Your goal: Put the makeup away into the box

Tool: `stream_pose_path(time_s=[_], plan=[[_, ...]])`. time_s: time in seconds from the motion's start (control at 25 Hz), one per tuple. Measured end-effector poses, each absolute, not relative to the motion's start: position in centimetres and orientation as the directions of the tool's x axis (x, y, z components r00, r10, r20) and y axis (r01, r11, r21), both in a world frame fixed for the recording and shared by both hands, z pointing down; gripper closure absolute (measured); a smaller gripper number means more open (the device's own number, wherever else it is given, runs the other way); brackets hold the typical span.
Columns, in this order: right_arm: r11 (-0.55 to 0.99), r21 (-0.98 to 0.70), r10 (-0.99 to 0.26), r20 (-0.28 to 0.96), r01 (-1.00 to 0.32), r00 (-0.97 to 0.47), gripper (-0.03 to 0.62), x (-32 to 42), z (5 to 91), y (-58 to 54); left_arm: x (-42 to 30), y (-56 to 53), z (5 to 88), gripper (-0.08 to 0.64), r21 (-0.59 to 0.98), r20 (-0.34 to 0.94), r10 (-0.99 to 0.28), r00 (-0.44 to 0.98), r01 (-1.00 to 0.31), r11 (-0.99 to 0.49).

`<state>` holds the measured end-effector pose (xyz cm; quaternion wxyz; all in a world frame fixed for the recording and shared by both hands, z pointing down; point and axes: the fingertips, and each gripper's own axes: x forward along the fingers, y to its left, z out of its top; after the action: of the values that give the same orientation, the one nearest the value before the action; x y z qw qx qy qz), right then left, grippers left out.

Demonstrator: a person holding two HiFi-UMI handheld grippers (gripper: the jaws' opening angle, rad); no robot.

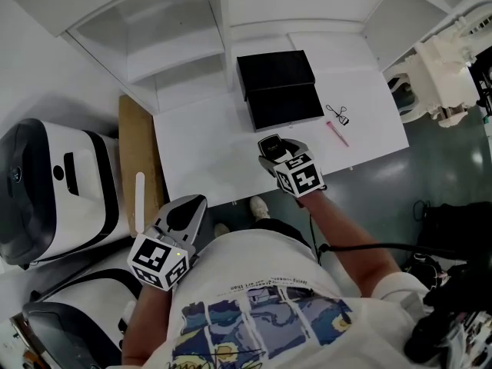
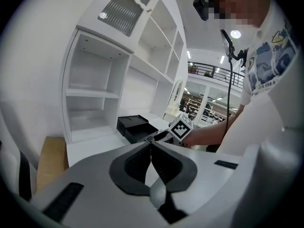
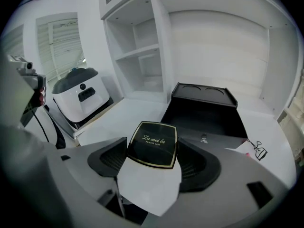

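My right gripper (image 1: 270, 147) is shut on a flat black powder compact (image 3: 153, 142) with a gold edge, held above the white table (image 1: 200, 156) just in front of the open black box (image 1: 283, 104). The box's lid (image 1: 275, 71) lies behind its base. In the right gripper view the box (image 3: 204, 113) looks dark inside. An eyelash curler (image 1: 338, 115) and a pink pencil (image 1: 337, 133) lie on the table to the right of the box. My left gripper (image 1: 183, 212) hangs off the table's near left edge, jaws shut on nothing (image 2: 151, 158).
White shelving (image 1: 169, 44) stands behind the table. A wooden board (image 1: 138, 160) leans at the table's left end, beside white and black machines (image 1: 54, 183). A white device (image 1: 438, 71) stands off the right end. The person's torso fills the near foreground.
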<state>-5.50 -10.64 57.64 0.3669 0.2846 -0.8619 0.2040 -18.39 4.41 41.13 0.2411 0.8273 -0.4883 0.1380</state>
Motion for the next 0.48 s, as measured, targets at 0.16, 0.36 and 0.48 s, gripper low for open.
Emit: stream_pose_path(time_s=[0.16,0.36,0.48], plan=[[0.770,-0.136,-0.341,0.739,-0.624,-0.581,0.243,-4.9,56.0,-12.2,-18.0,4.1,41.0,0.546,0.260,0.458,-0.753,0.472,-0.882,-0.394],[0.776,-0.128,-0.340,0.740,-0.617,-0.581,0.244,-4.5,55.0,-15.5,-18.0,4.0,40.9,0.546,0.259,0.464,-0.768,0.443,-0.896,-0.360],[0.780,-0.128,-0.330,0.748,-0.613,-0.576,0.244,-4.6,55.1,-17.7,-18.2,3.9,40.9,0.546,0.259,0.465,-0.779,0.420,-0.906,-0.334]])
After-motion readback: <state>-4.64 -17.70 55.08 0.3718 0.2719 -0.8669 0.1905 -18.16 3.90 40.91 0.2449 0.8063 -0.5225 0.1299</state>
